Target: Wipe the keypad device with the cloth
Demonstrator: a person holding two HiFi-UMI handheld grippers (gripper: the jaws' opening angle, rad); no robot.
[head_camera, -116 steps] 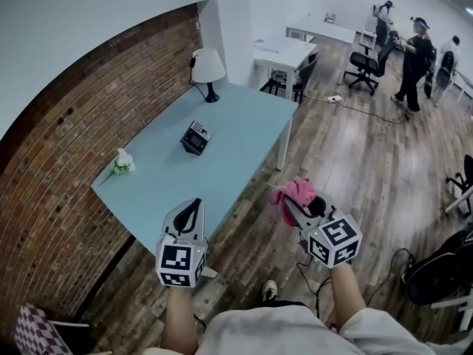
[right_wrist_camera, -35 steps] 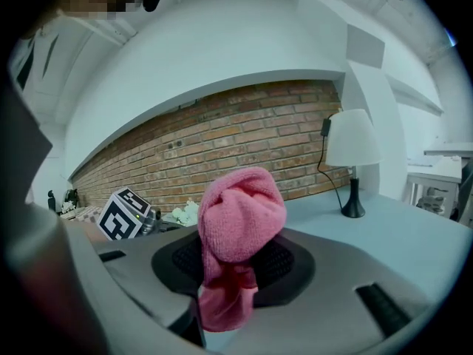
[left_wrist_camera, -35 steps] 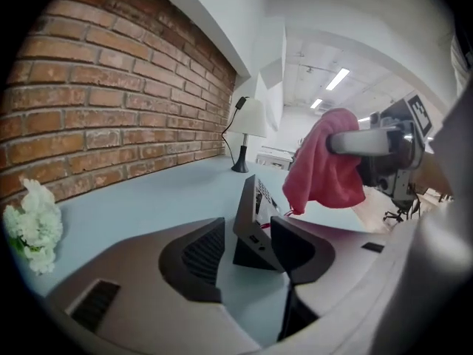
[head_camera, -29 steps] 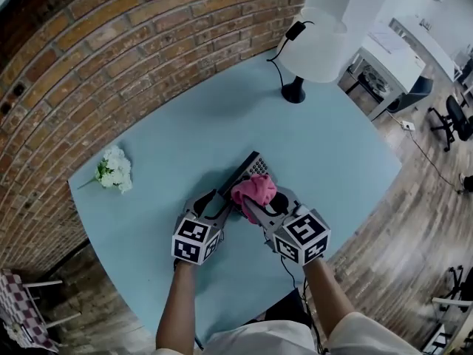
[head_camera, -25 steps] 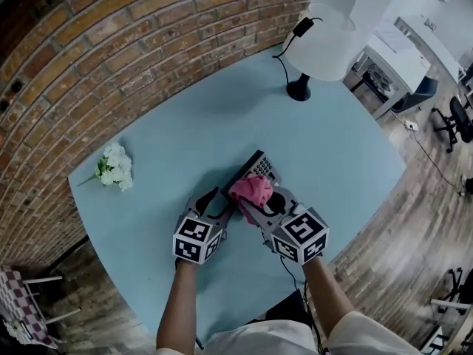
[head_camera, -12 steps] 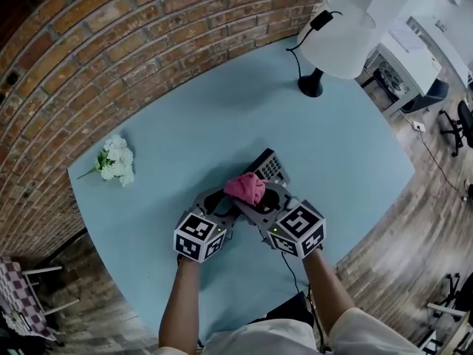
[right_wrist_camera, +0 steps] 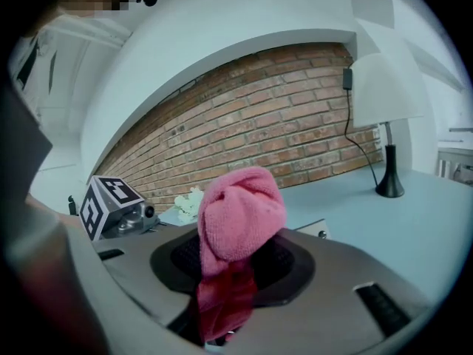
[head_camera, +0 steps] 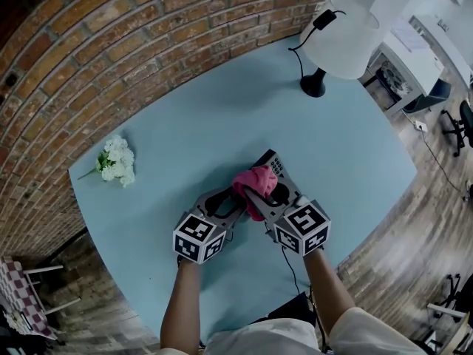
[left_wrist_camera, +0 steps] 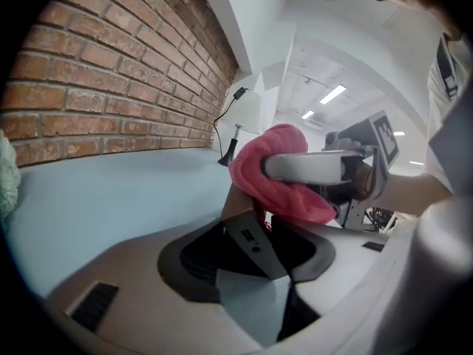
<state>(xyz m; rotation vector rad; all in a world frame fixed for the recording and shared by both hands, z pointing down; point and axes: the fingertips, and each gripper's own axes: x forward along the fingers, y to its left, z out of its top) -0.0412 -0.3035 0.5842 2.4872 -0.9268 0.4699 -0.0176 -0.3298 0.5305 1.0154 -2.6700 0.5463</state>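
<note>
The dark keypad device [head_camera: 275,167] lies slanted on the light-blue table [head_camera: 192,117]. My right gripper [head_camera: 258,191] is shut on a bunched pink cloth [head_camera: 255,181] and holds it down on the middle of the device. In the right gripper view the cloth [right_wrist_camera: 240,213] bulges out of that gripper [right_wrist_camera: 233,263]. My left gripper [head_camera: 225,199] is at the device's near left end. Its jaws are closing, and the device's dark end [left_wrist_camera: 250,237] sits in the gap of that gripper [left_wrist_camera: 255,251]. I see no firm pad contact. The keys under the cloth are hidden.
A white lamp [head_camera: 338,28] stands at the table's far right corner. A small bunch of white flowers [head_camera: 114,163] lies at the left edge. A brick wall [head_camera: 111,28] borders the far side. Wooden floor and desks [head_camera: 414,58] lie to the right.
Over the last second the pink cloth shifted a little right along the device. The left gripper moved in around the device's near end. Several seconds ago both grippers were away from the table.
</note>
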